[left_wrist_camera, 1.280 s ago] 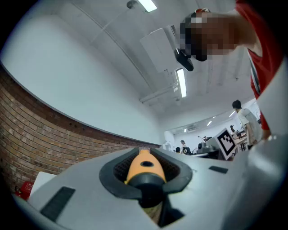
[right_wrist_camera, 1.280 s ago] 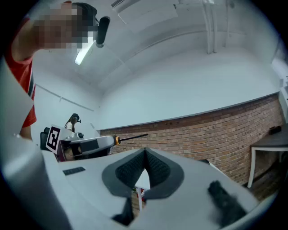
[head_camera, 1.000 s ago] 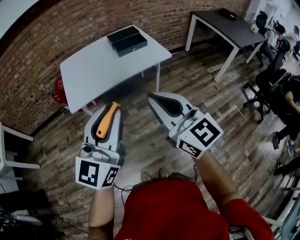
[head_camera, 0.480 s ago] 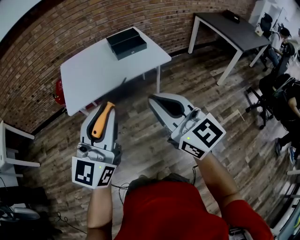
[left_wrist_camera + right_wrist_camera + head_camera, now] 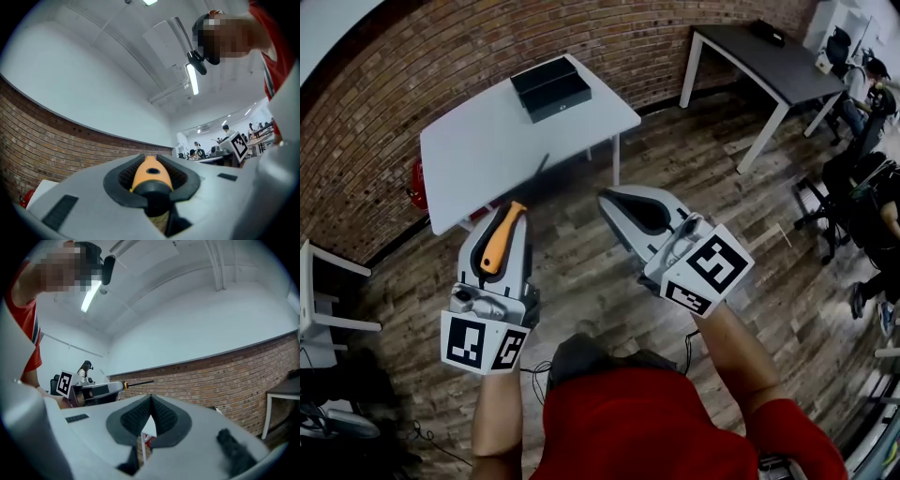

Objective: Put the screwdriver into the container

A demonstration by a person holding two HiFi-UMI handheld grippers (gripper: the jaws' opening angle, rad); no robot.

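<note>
Orange screwdriver (image 5: 502, 240) inside left gripper (image 5: 510, 213)

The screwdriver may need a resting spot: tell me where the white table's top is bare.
The white table is bare everywhere between the black container at its far right corner and its left and near edges. Only that corner is taken. The left gripper holding the screwdriver looks short of the near edge, over wooden floor.
</note>
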